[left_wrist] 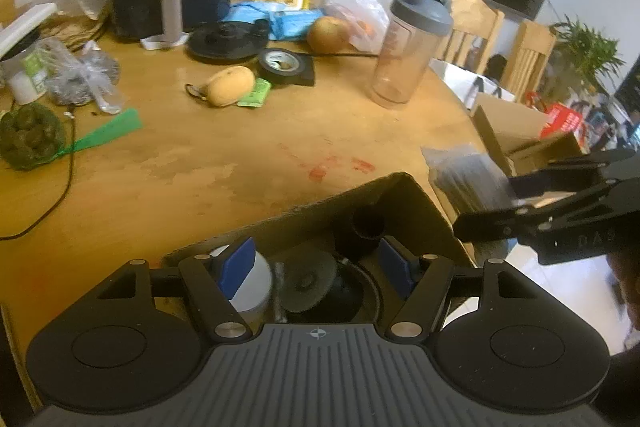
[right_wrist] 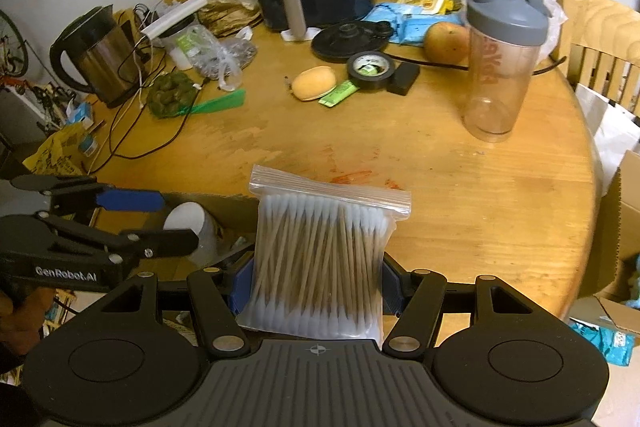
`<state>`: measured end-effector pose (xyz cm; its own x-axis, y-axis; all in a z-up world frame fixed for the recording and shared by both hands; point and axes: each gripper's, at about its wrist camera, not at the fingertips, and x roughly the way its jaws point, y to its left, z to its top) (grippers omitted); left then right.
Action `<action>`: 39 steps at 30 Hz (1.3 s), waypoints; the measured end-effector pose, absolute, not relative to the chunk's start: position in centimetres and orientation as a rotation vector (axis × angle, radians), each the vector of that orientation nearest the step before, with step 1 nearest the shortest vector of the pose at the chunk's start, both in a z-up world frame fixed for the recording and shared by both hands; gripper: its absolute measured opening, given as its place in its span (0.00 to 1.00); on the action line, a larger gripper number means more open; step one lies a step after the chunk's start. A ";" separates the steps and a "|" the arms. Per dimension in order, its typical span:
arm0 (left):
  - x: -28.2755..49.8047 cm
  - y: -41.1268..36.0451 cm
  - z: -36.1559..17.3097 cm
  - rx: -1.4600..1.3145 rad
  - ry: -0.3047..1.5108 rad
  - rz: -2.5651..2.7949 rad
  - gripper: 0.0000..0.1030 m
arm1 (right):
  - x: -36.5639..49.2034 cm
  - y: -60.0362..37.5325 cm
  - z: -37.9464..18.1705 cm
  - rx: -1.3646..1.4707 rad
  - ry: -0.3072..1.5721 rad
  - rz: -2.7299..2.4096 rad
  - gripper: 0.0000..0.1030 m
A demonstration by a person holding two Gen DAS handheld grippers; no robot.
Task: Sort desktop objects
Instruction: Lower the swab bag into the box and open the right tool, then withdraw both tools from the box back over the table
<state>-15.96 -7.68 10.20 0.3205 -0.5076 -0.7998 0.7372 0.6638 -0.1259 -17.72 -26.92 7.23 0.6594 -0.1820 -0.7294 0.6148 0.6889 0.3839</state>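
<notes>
Left wrist view: the left gripper (left_wrist: 316,269) hangs over an open cardboard box (left_wrist: 404,187) at the near edge of the wooden table (left_wrist: 280,131), its blue pads spread apart with nothing pressed between them. Below them in the box lie a white cup (left_wrist: 256,283) and dark items, blurred and hard to name. At the right edge the right gripper (left_wrist: 516,205) carries a bag (left_wrist: 460,167).

Right wrist view: the right gripper (right_wrist: 316,285) grasps the bag of cotton swabs (right_wrist: 320,259) upright between its pads, above the table's near edge. The box (right_wrist: 216,201) sits to the left, below the left gripper (right_wrist: 160,223). A shaker bottle (right_wrist: 500,63) stands farther back on the table (right_wrist: 460,195).
</notes>
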 end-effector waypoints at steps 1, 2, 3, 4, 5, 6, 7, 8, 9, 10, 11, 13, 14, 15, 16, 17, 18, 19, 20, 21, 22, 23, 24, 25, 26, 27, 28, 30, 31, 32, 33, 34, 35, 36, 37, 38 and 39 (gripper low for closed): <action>-15.9 -7.5 10.3 0.278 0.932 -0.825 0.66 | -17.5 -26.8 7.2 0.667 0.718 -0.485 0.64; -15.8 -7.3 10.4 0.274 0.932 -0.819 0.66 | -17.3 -26.8 7.2 0.664 0.719 -0.479 0.64; -15.8 -7.0 10.4 0.270 0.931 -0.810 0.66 | -17.1 -26.7 7.2 0.662 0.719 -0.474 0.64; -15.7 -6.9 10.5 0.266 0.931 -0.803 0.66 | -16.9 -26.7 7.3 0.660 0.719 -0.467 0.64; -15.6 -6.7 10.6 0.262 0.930 -0.796 0.66 | -16.7 -26.6 7.3 0.658 0.720 -0.463 0.64; -15.6 -6.5 10.7 0.258 0.929 -0.790 0.66 | -16.6 -26.6 7.4 0.655 0.720 -0.458 0.64; -15.5 -6.3 10.7 0.254 0.929 -0.784 0.66 | -16.3 -26.6 7.4 0.652 0.721 -0.453 0.64; -15.4 -6.2 10.8 0.250 0.928 -0.778 0.66 | -16.1 -26.5 7.5 0.648 0.721 -0.447 0.64; -15.4 -6.0 10.8 0.247 0.928 -0.773 0.66 | -16.0 -26.5 7.5 0.644 0.721 -0.443 0.64; -15.4 -5.8 10.8 0.246 0.927 -0.769 0.66 | -15.9 -26.5 7.5 0.641 0.721 -0.438 0.64; -15.3 -5.7 10.8 0.246 0.928 -0.763 0.66 | -15.7 -26.4 7.5 0.639 0.723 -0.434 0.64; -15.3 -5.4 10.9 0.244 0.929 -0.754 0.66 | -15.5 -26.4 7.6 0.636 0.726 -0.431 0.64; -15.3 -5.3 10.9 0.242 0.929 -0.749 0.66 | -15.4 -26.5 7.6 0.635 0.728 -0.428 0.64; -15.3 -5.2 10.9 0.240 0.929 -0.747 0.66 | -15.3 -26.5 7.5 0.635 0.729 -0.427 0.65; -15.3 -5.1 10.9 0.237 0.929 -0.745 0.66 | -15.2 -26.5 7.5 0.634 0.730 -0.426 0.65; -15.3 -5.0 10.9 0.236 0.928 -0.744 0.66 | -15.2 -26.5 7.4 0.634 0.734 -0.424 0.67; -15.3 -4.9 11.0 0.236 0.927 -0.742 0.66 | -15.1 -26.5 7.3 0.635 0.742 -0.420 0.79; -15.3 -4.8 11.0 0.235 0.926 -0.741 0.66 | -14.9 -26.5 7.2 0.630 0.755 -0.420 0.85; -15.2 -4.8 11.0 0.234 0.926 -0.739 0.66 | -14.9 -26.3 7.2 0.617 0.760 -0.436 0.95; -15.2 -4.7 11.0 0.234 0.926 -0.738 0.66 | -14.9 -26.2 7.4 0.597 0.758 -0.458 0.98; -15.2 -4.7 11.0 0.234 0.925 -0.736 0.66 | -14.9 -26.1 7.5 0.588 0.755 -0.463 0.98; -15.1 -4.7 11.0 0.235 0.926 -0.735 0.66 | -14.9 -26.2 7.5 0.588 0.755 -0.459 0.98; -15.1 -4.7 11.0 0.235 0.927 -0.734 0.66 | -15.0 -26.3 7.5 0.591 0.755 -0.460 0.99; -15.1 -4.7 11.0 0.236 0.927 -0.734 0.66 | -15.0 -26.3 7.5 0.592 0.758 -0.464 1.00; -15.0 -4.7 11.0 0.237 0.927 -0.735 0.66 | -15.1 -26.4 7.4 0.596 0.758 -0.472 1.00; -15.0 -4.7 11.0 0.237 0.927 -0.735 0.66 | -15.1 -26.5 7.4 0.601 0.757 -0.476 1.00; -15.0 -4.7 11.0 0.237 0.928 -0.735 0.66 | -15.2 -26.5 7.3 0.608 0.760 -0.479 1.00; -15.0 -4.7 11.0 0.237 0.929 -0.735 0.66 | -15.3 -26.7 7.1 0.620 0.765 -0.487 1.00; -15.0 -4.8 10.9 0.238 0.930 -0.736 0.66 | -15.3 -26.8 7.1 0.624 0.767 -0.491 1.00; -14.9 -4.8 10.9 0.239 0.931 -0.736 0.66 | -15.4 -26.8 7.0 0.628 0.768 -0.494 1.00; -14.9 -4.8 10.9 0.240 0.931 -0.736 0.66 | -15.4 -26.8 7.0 0.630 0.771 -0.497 1.00; -14.8 -4.8 11.0 0.240 0.931 -0.736 0.66 | -15.4 -26.9 6.9 0.631 0.774 -0.502 1.00; -14.9 -4.8 10.9 0.239 0.931 -0.736 0.66 | -15.3 -27.0 6.8 0.633 0.779 -0.507 1.00; -14.9 -4.8 10.9 0.239 0.931 -0.736 0.66 | -15.3 -27.0 6.7 0.635 0.783 -0.510 1.00; -14.8 -4.8 11.0 0.238 0.931 -0.738 0.66 | -15.3 -27.1 6.7 0.637 0.787 -0.513 1.00; -14.7 -4.8 11.0 0.237 0.931 -0.739 0.66 | -15.3 -27.1 6.6 0.640 0.789 -0.516 1.00; -14.6 -4.8 11.0 0.237 0.929 -0.740 0.66 | -15.3 -27.2 6.6 0.642 0.791 -0.519 1.00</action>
<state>-14.60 -4.81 11.04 0.3769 -0.4748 -0.7953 0.6692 0.7332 -0.1205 -15.25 -27.16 6.56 0.5992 -0.1857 -0.7788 0.6404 0.6949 0.3271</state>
